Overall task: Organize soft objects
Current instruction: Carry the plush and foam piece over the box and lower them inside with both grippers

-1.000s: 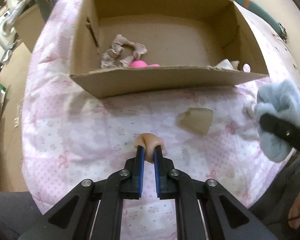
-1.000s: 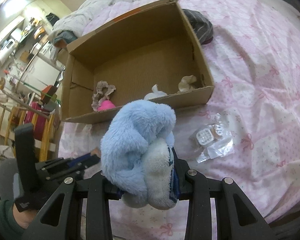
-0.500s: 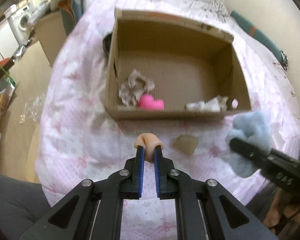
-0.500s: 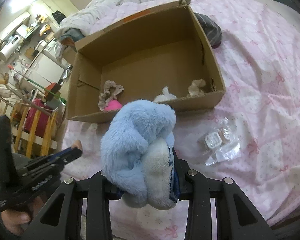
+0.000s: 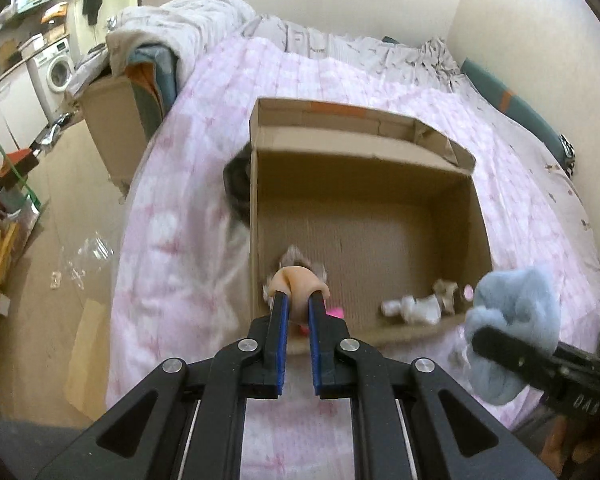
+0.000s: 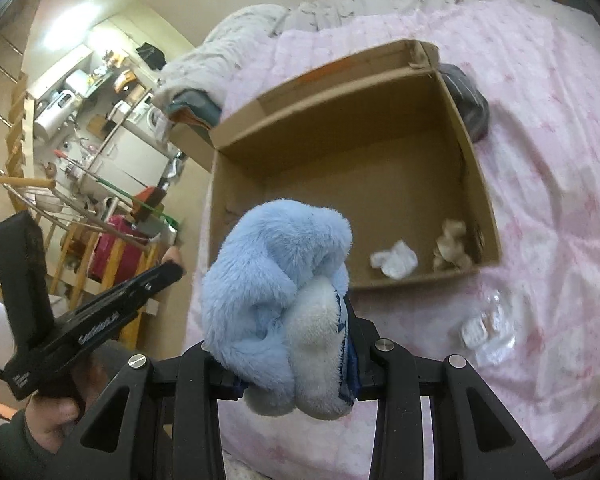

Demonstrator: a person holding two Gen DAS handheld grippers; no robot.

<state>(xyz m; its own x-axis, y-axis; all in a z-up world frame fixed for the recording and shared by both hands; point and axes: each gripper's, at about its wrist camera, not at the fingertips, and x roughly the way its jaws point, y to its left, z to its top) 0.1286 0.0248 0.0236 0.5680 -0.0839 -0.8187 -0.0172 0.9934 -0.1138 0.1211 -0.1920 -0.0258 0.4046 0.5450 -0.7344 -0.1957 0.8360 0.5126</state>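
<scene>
My left gripper (image 5: 299, 300) is shut on a small peach soft object (image 5: 298, 280) and holds it above the near left corner of the open cardboard box (image 5: 476, 208). My right gripper (image 6: 288, 360) is shut on a light blue plush toy (image 6: 276, 280) with a white belly, in front of the box (image 6: 476, 160); the toy also shows in the left wrist view (image 5: 516, 312). In the box lie a grey scrunchie (image 5: 296, 256), a pink object (image 5: 334, 313), a white soft item (image 6: 394, 262) and a beige one (image 6: 452, 246).
The box stands on a pink patterned bedspread (image 5: 172, 208). A clear plastic packet (image 6: 486, 328) lies on the bed right of the box. A dark striped item (image 6: 466, 100) lies behind the box. Folded bedding (image 5: 172, 36) and a floor with clutter are to the left.
Both grippers have risen with their objects. The left gripper lifted the peach object off the bedspread and brought it over the box's near left corner.
</scene>
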